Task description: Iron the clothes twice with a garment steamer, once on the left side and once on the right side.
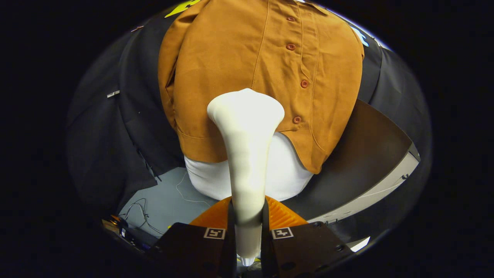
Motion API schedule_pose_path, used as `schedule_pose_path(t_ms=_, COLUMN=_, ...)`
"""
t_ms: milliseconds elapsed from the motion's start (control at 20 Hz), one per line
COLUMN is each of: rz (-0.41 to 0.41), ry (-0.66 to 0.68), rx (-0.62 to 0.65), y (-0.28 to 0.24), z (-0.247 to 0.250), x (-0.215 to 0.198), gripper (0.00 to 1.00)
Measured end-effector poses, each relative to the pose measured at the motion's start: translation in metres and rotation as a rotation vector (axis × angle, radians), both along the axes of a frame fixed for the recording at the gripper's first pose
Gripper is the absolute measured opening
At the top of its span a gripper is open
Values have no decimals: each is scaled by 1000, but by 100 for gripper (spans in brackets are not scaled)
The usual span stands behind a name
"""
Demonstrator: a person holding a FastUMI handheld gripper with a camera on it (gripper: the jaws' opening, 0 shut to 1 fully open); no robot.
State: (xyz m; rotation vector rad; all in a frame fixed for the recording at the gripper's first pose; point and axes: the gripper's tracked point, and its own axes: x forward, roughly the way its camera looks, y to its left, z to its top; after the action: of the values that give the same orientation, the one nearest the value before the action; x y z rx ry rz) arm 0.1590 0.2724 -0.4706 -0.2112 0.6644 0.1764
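A brown button-up shirt [247, 58] hangs over a white form [287, 173] straight ahead, its button placket running down right of centre. My gripper [247, 216] is shut on the handle of a white garment steamer [246, 154], both fingers pressing its sides. The steamer's wide head [245, 110] reaches up to the shirt's lower hem, left of the placket and close to the lowest button [296, 120]. Whether the head touches the fabric I cannot tell.
Black cloth walls [115, 127] stand left and right of the shirt. A dark brown curved board [370, 154] with a pale edge lies to the right. Grey floor [170, 200] with thin loose cables [141, 214] shows at the lower left.
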Motion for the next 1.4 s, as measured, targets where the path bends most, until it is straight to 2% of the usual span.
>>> schedule_pose_path(t_ms=650, rz=44, ry=-150, rx=88, y=-38, z=100, x=-33, gripper=28)
schedule_pose_path(t_ms=1400, rz=5, ry=-386, rx=190, y=-112, z=267, x=-80, gripper=28)
